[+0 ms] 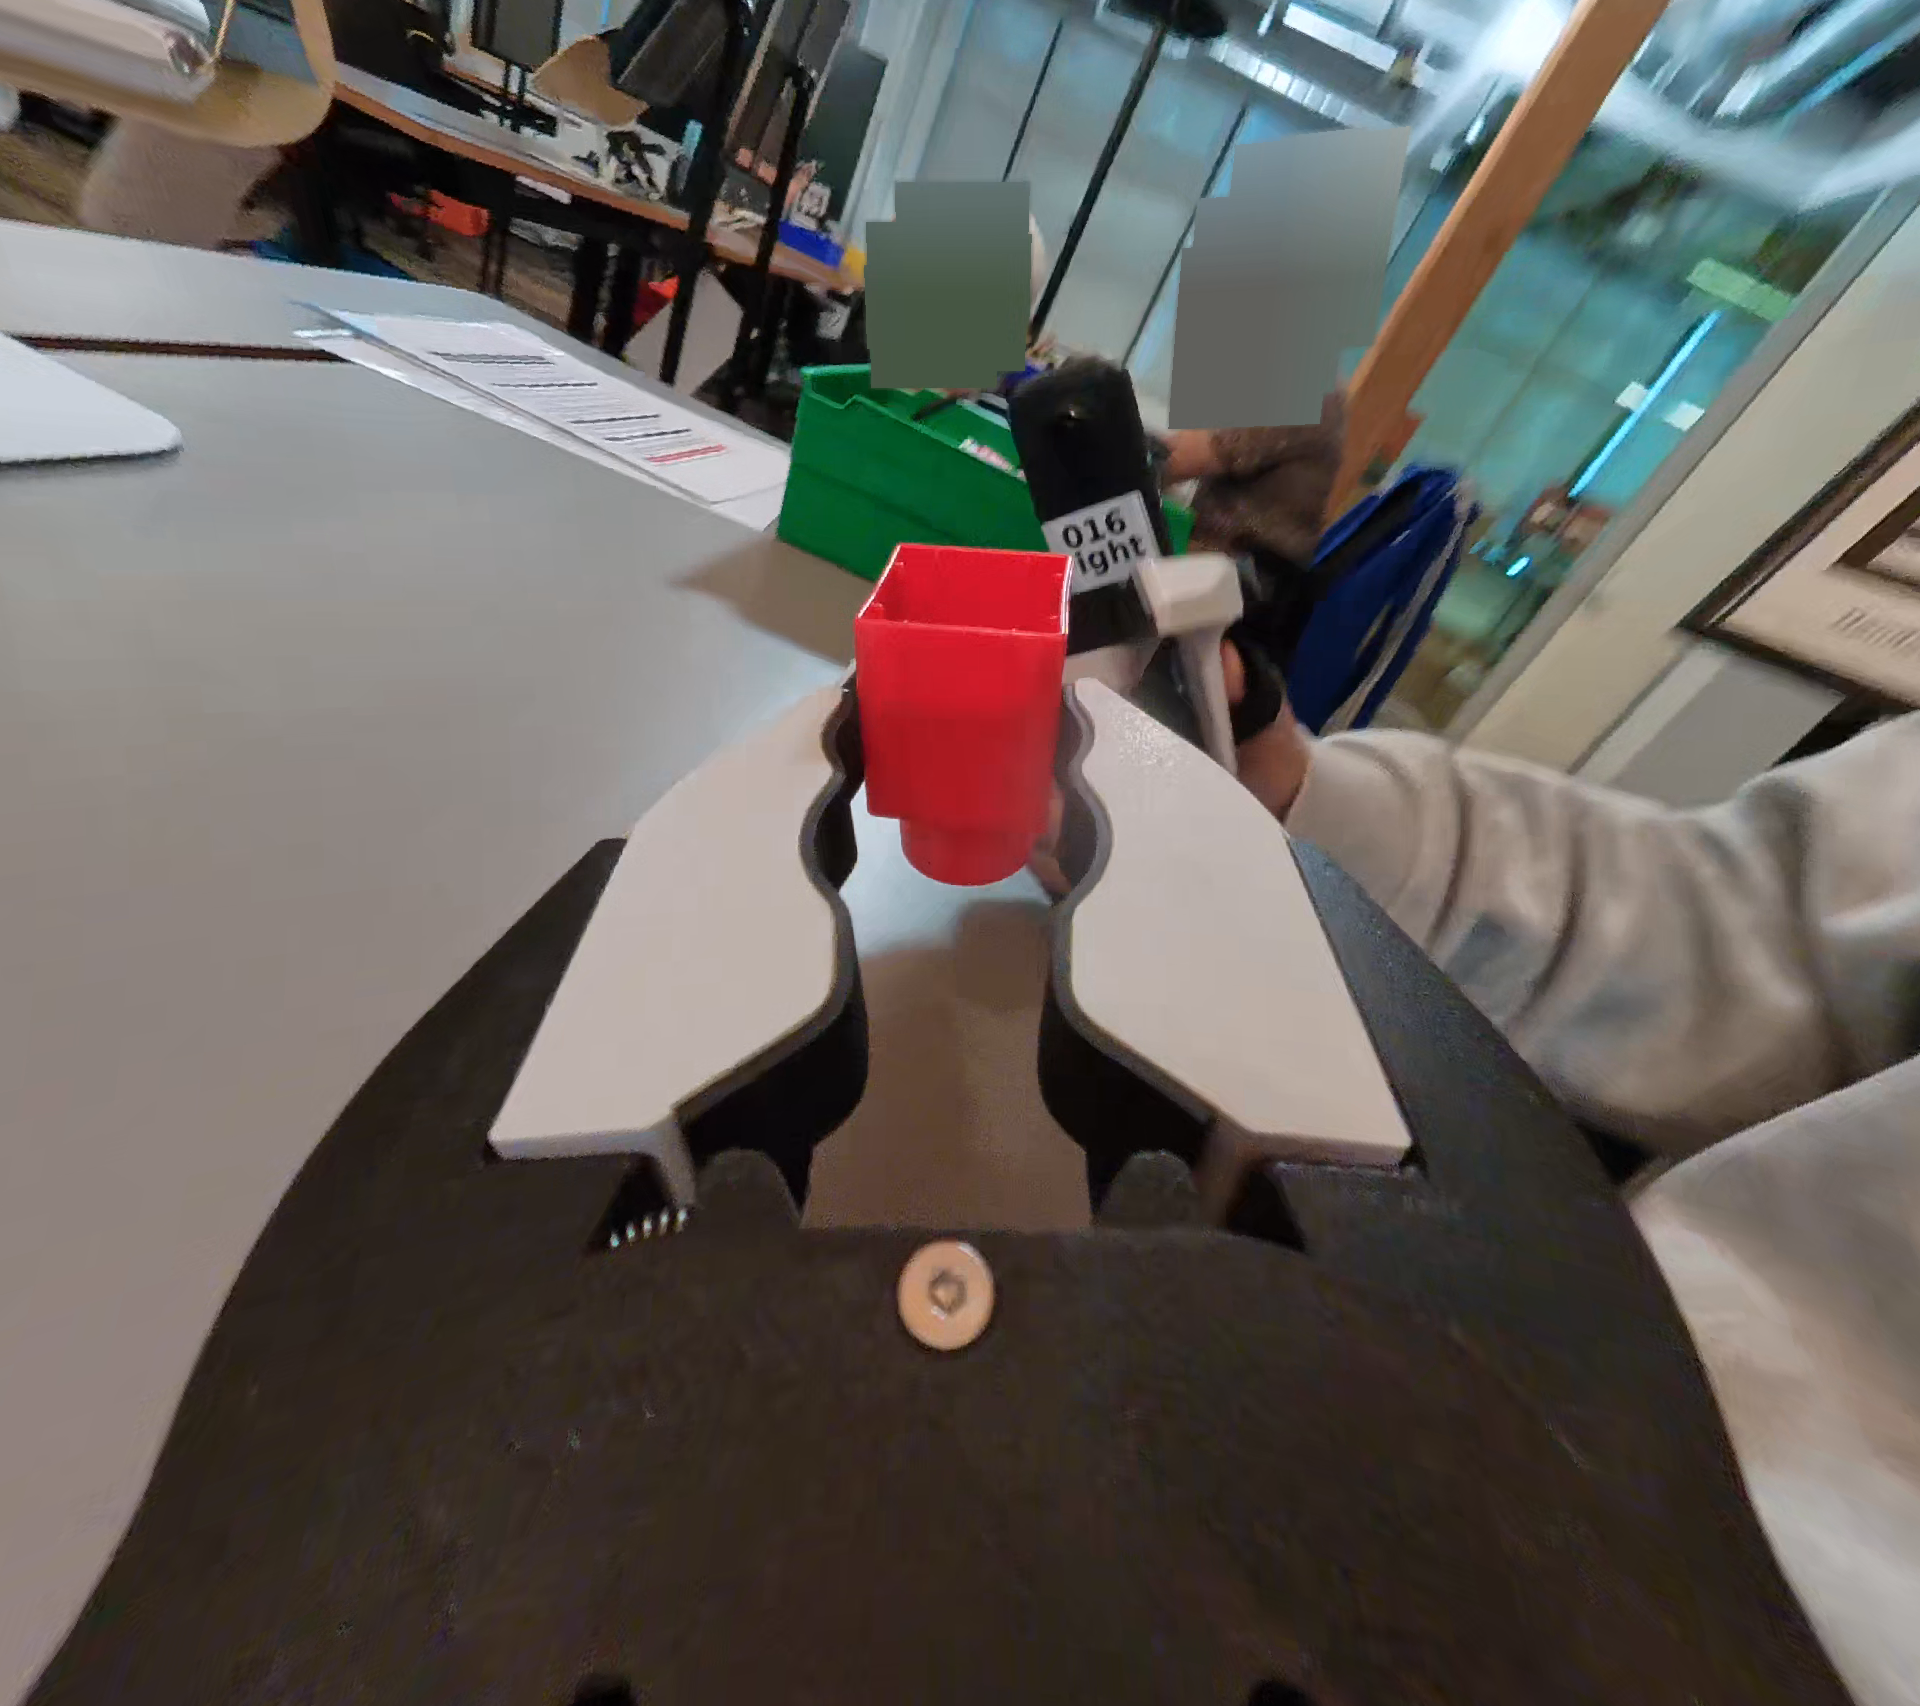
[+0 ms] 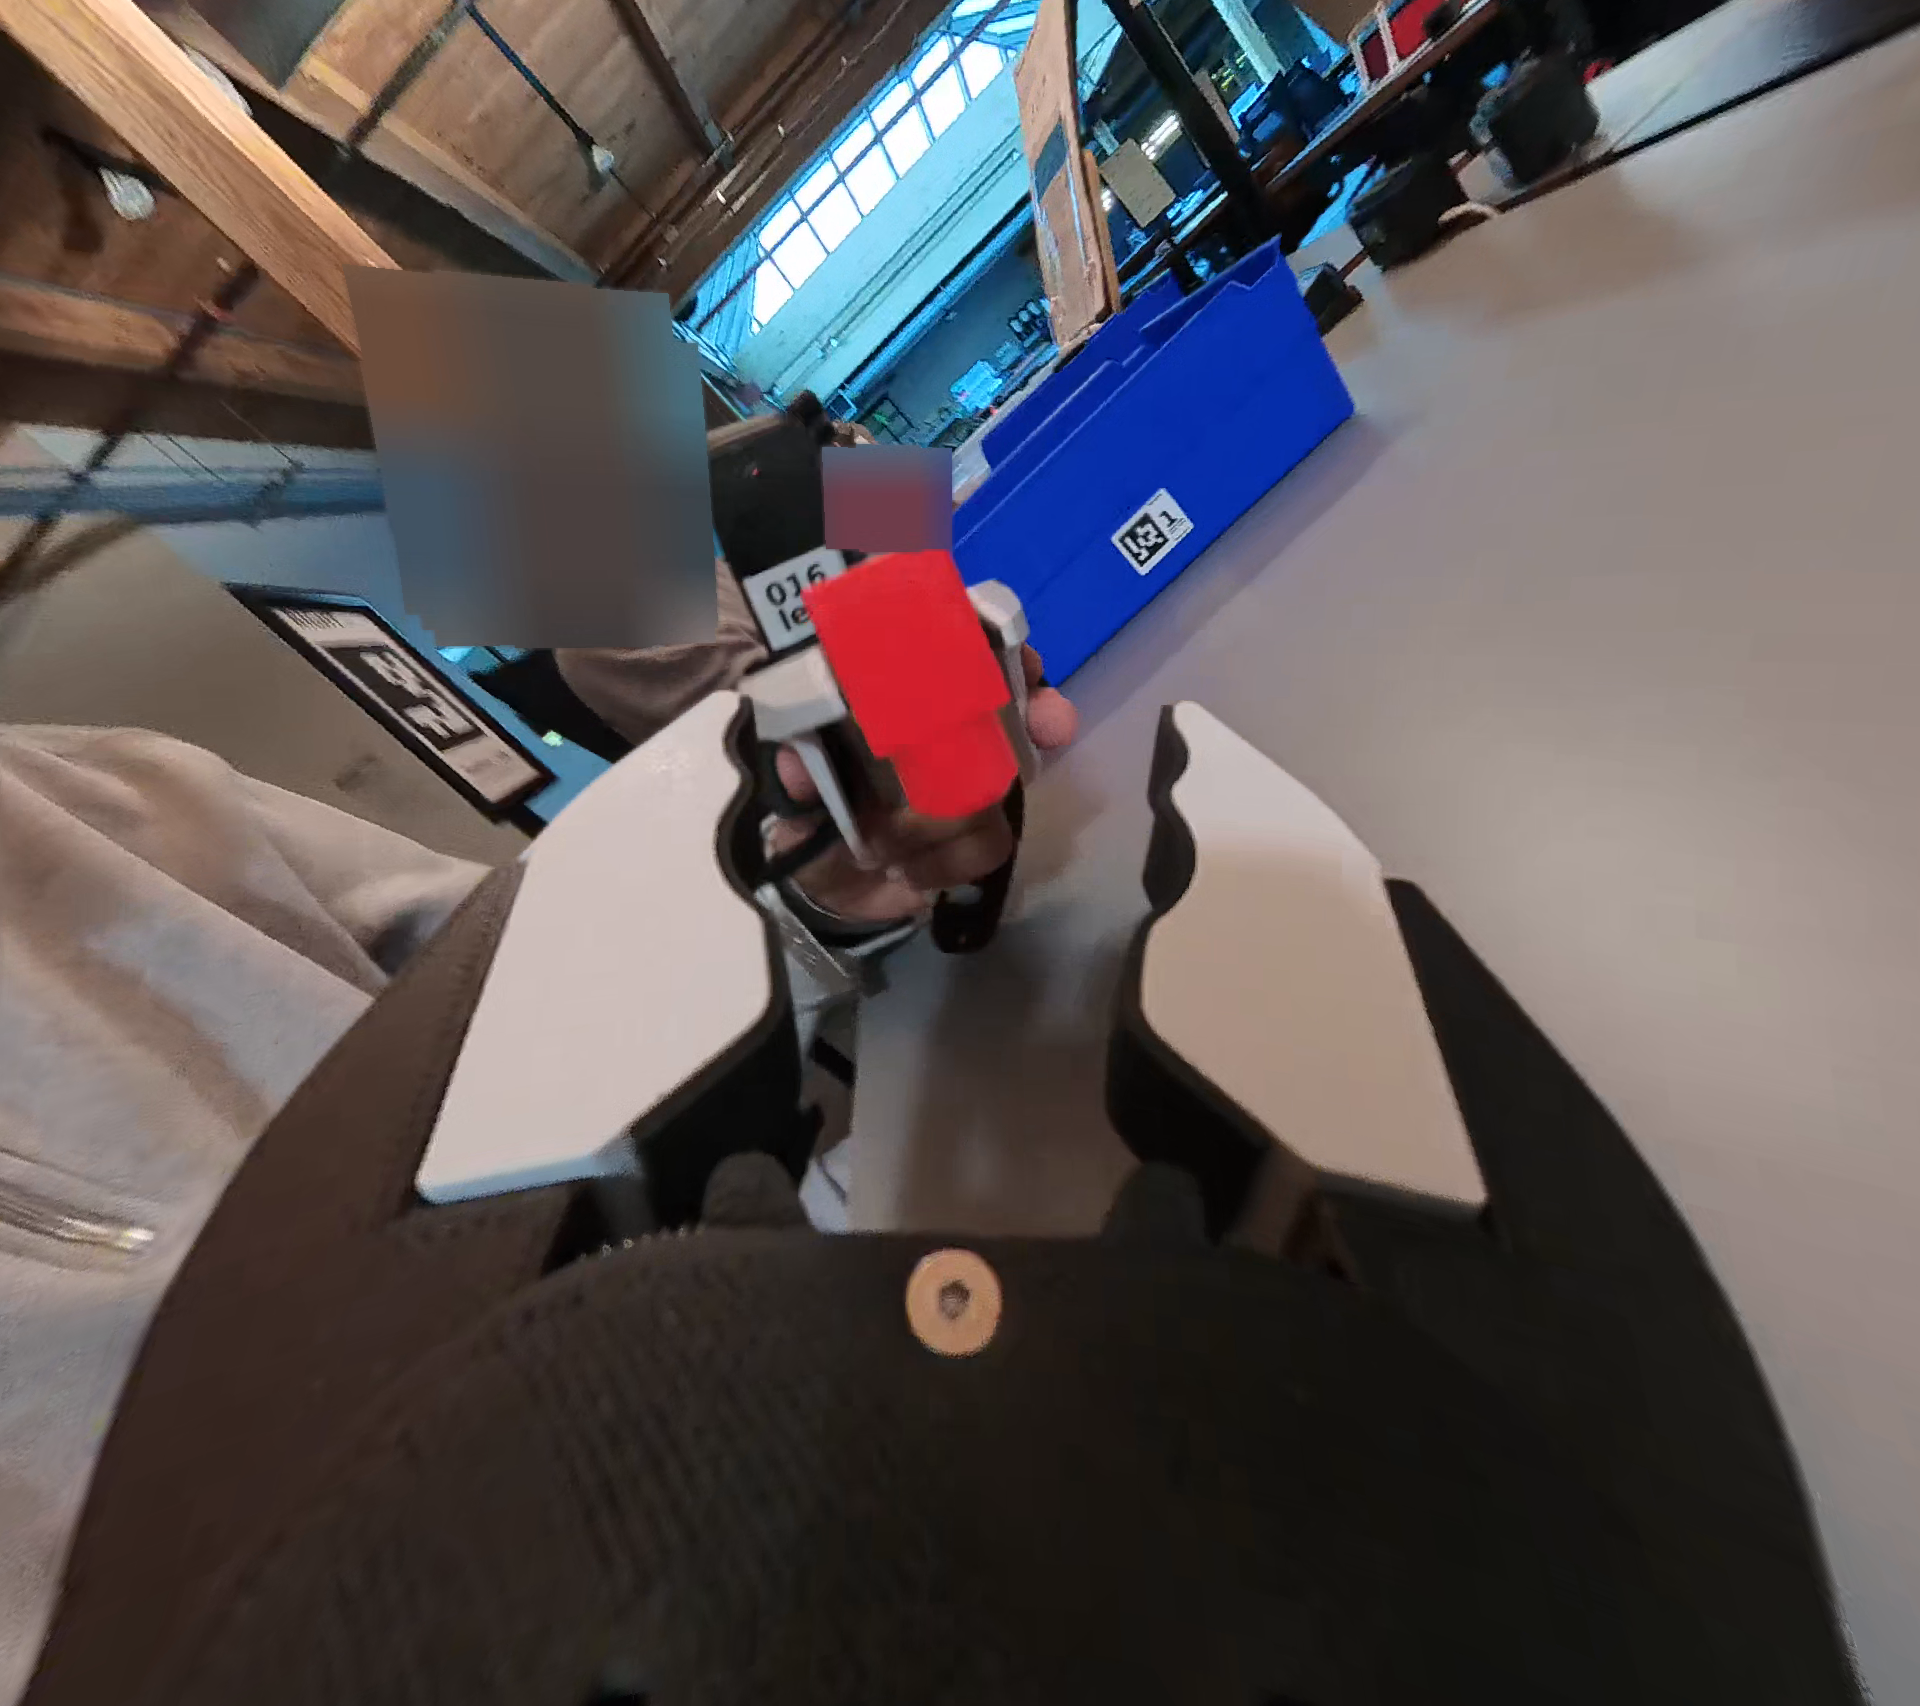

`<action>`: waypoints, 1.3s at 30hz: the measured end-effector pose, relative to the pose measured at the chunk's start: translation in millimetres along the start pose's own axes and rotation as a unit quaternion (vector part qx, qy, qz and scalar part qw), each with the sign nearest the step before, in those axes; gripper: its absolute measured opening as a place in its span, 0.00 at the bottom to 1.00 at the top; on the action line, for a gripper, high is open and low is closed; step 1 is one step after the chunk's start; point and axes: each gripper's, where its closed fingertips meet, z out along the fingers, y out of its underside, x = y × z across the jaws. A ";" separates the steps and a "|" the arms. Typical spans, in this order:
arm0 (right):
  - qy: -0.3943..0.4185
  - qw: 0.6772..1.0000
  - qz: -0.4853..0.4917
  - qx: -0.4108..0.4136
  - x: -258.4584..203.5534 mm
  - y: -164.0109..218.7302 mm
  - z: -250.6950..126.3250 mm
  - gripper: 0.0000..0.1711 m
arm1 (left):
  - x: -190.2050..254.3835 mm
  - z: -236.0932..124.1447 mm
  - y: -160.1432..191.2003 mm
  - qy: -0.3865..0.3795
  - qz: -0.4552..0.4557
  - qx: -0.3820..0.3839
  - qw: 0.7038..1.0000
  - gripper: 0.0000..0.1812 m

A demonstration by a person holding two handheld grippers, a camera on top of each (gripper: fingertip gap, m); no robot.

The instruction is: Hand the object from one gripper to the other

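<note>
A red plastic object (image 1: 961, 711), a hollow square cup with a round stub at its lower end, is clamped between the grey fingertips of my left gripper (image 1: 961, 706) above the grey table (image 1: 312, 669). My right gripper (image 1: 1184, 607) shows just behind and to the right of it, held in a hand. In the right wrist view the red object (image 2: 914, 680) hangs in the left gripper's fingers (image 2: 790, 700), stub end pointing at me. My right gripper (image 2: 956, 726) is open and empty, its jaws wide apart, a short way in front of the object and not touching it.
A green bin (image 1: 883, 472) stands past the table's far edge, with a blue bag (image 1: 1382, 576) to its right. A blue bin (image 2: 1143, 472) sits on the table (image 2: 1558, 617). A printed sheet (image 1: 561, 399) lies on the table. A person's grey sleeve (image 1: 1558, 877) crosses on the right. Left and right tips are no more than a few centimetres apart.
</note>
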 end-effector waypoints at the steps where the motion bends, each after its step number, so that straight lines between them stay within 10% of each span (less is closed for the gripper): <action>1: 0.006 1.000 -0.025 -0.007 -1.0 2.5 1.9 0.42 | -1.2 -1.7 -2.1 0.010 -0.026 0.008 1.000 0.19; 27: 0.039 0.980 -0.179 -0.077 -15.1 29.7 22.7 0.21 | 15.3 6.6 5.7 0.055 -0.052 -0.001 0.997 0.27; 39: 0.208 0.939 -0.274 0.017 -24.2 -62.3 -37.0 0.21 | 0.4 7.6 11.3 0.002 -0.037 -0.014 0.999 0.30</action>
